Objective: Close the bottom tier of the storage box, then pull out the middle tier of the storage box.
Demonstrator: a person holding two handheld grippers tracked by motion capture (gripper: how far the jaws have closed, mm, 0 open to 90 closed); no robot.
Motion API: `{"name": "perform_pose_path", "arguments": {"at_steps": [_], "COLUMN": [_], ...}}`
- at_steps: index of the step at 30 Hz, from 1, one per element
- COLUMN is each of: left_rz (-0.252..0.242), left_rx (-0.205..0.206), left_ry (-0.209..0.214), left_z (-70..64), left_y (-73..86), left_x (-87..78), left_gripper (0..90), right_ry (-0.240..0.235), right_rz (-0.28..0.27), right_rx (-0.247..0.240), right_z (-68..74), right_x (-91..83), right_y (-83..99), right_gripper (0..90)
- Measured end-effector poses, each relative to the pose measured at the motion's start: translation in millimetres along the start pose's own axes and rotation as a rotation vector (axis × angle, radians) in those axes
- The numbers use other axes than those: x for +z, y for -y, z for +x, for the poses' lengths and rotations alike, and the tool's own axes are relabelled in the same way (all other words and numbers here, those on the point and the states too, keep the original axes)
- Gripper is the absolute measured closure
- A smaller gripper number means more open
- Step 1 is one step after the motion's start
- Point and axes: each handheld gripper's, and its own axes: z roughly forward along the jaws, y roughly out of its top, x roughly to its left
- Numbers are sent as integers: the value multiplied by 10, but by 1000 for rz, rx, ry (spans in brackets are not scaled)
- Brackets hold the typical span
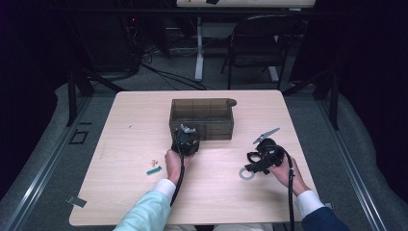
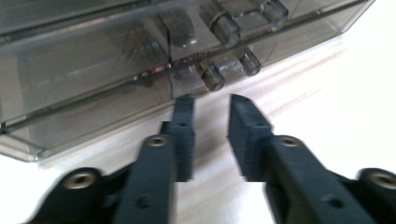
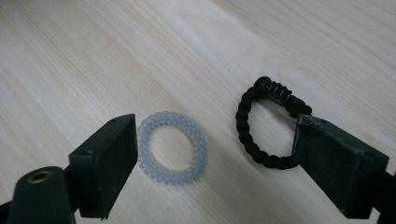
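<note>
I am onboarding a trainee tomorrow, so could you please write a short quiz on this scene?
1. True or false: the right tongs are shut on the black braided bracelet.
2. Multiple choice: the left tongs point at A) a chair, B) the smoky clear drawer box, C) a cup.
3. Fill in: the clear spiral hair tie lies flat on the ____.

Key
1. False: the jaws stand wide apart, with hair tie and bracelet on the table between them.
2. B.
3. Table.
</note>
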Motion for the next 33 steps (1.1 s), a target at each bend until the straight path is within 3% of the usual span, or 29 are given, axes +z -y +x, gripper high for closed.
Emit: {"name": "perform_pose_path", "arguments": {"at_steps": [5, 18, 26, 33], "left_rz": [-8, -57, -49, -80], "left_rx": [7, 14, 8, -5], "left_ry": [-1, -9, -17, -35], "left_z": [-23, -82, -115, -159], "left_y": [30, 48, 53, 68], "left_x": [-68, -247, -263, -304], "left_gripper": [499, 246, 174, 139], "right_ry": [1, 1, 2, 1], "right_rz": [4, -3, 0, -4], "right_rx": [-1, -4, -3, -2], "right_z": [-2, -4, -20, -10], "right_x": [3, 4, -13, -22], "right_y": [-5, -17, -19, -26], "right_gripper": [139, 139, 140, 141]}}
